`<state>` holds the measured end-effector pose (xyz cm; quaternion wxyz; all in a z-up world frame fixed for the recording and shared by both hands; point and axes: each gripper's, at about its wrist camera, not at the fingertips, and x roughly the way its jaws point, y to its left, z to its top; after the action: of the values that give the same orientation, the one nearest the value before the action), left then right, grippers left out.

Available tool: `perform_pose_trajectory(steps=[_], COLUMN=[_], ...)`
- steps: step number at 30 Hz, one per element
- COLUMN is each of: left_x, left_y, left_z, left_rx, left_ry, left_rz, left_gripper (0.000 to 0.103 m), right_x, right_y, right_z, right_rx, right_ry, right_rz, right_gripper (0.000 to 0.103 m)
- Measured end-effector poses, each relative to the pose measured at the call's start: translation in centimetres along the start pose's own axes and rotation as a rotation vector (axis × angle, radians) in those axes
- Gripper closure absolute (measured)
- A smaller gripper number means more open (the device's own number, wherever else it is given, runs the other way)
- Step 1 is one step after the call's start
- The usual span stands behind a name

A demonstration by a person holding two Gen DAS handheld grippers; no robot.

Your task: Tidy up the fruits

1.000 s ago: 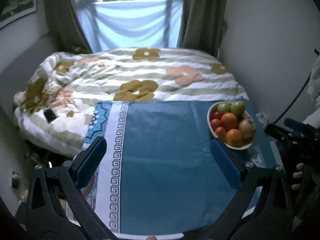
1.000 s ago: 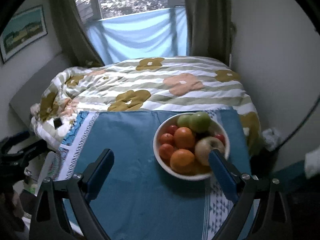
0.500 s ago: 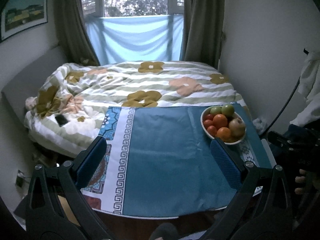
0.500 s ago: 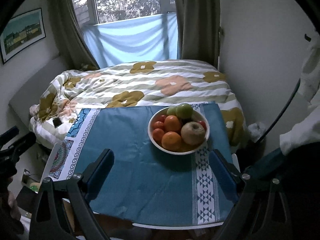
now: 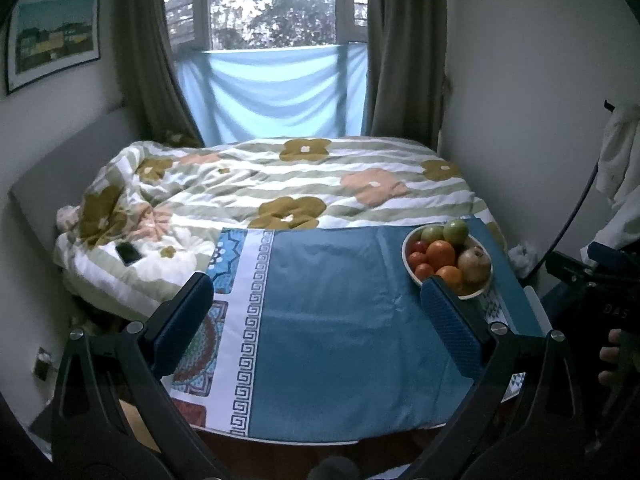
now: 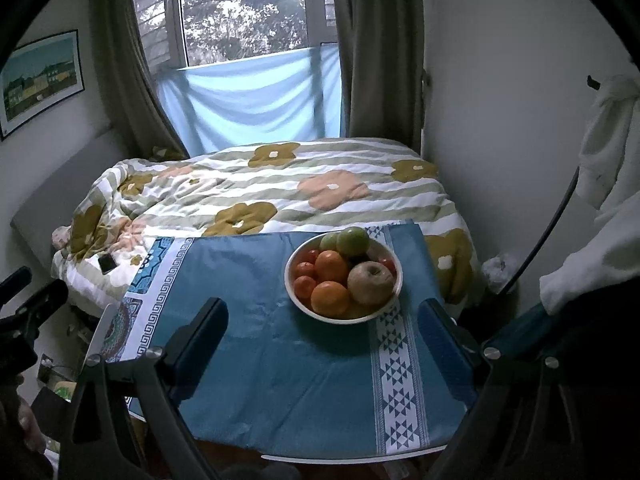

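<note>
Both grippers pulled back — bowl [image 6: 298,300] upright (round, no long axis).

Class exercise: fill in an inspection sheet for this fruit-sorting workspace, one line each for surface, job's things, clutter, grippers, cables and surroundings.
Surface: table under a blue patterned tablecloth.
Job's things: white bowl of mixed fruit, with oranges, green fruit, a pale apple and small red fruit.
Clutter: nothing seen on the cloth.
Grippers: left gripper and right gripper both open, empty.
Cables: dark cable along the right wall.
Surroundings: bed with floral duvet, phone on it, curtained window, framed picture.
</note>
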<state>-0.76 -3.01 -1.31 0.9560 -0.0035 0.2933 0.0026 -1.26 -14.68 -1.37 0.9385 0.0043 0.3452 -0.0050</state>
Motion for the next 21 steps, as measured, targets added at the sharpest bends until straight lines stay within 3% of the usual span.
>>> perform_pose_trajectory(steps=[21], left_x=[0.11], left_y=[-0.19], left_z=[0.37], left_rx=[0.002], left_ry=[-0.006], left_rz=[-0.009], left_gripper=[0.0], right_x=[0.12], right_y=[-0.08], right_z=[0.14], right_rx=[0.001], right_ry=[-0.003], right_rz=[-0.004], right_gripper=[0.009])
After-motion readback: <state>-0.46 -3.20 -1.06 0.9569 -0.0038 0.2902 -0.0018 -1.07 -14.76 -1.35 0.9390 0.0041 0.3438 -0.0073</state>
